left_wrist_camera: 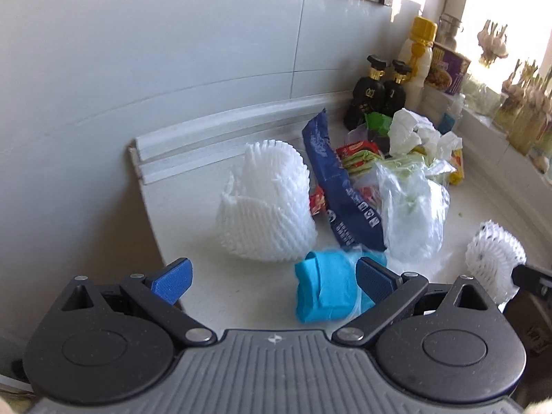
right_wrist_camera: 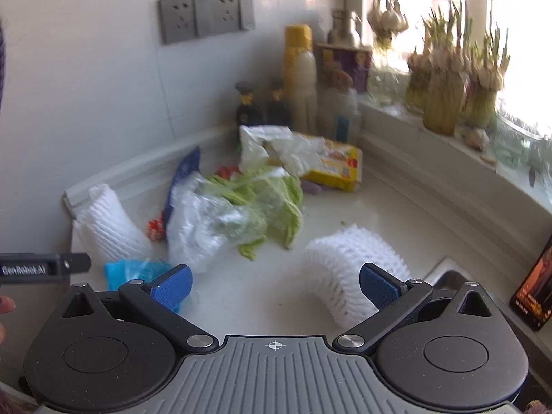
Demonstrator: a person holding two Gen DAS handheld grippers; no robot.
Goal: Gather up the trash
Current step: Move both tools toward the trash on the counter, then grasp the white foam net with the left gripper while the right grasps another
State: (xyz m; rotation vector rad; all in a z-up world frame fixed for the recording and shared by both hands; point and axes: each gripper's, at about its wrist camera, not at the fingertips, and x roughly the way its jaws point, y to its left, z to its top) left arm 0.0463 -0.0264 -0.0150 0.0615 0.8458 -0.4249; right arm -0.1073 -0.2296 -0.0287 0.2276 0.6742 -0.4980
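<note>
We hold both grippers low over the white counter (left_wrist_camera: pixel 241 296), each with its jaws spread wide and nothing between them. The left gripper (left_wrist_camera: pixel 272 277) faces a heap of trash in the corner: a large white foam net (left_wrist_camera: pixel 265 207) sits just ahead, a long blue wrapper (left_wrist_camera: pixel 341 196) lies beside it on the right, and a clear plastic bag (left_wrist_camera: pixel 410 210) lies right of that. A bright blue packet (left_wrist_camera: pixel 321 288) lies on the counter just inside the left gripper's right finger. Behind the pile stand two dark bottles (left_wrist_camera: pixel 376 98) and a tall bottle with a yellow cap (left_wrist_camera: pixel 417 55) against the wall. The right gripper (right_wrist_camera: pixel 274 284) faces a smaller foam net (right_wrist_camera: pixel 348 269), which lies on the counter touching or just in front of its right finger. Beyond it we see green leaves (right_wrist_camera: pixel 279 203) partly under the plastic bag, crumpled white paper (right_wrist_camera: pixel 272 145) and a yellow box (right_wrist_camera: pixel 338 169). Sprouting garlic (right_wrist_camera: pixel 455 69) lines the windowsill, and a phone (right_wrist_camera: pixel 538 286) leans at the far right edge.
</note>
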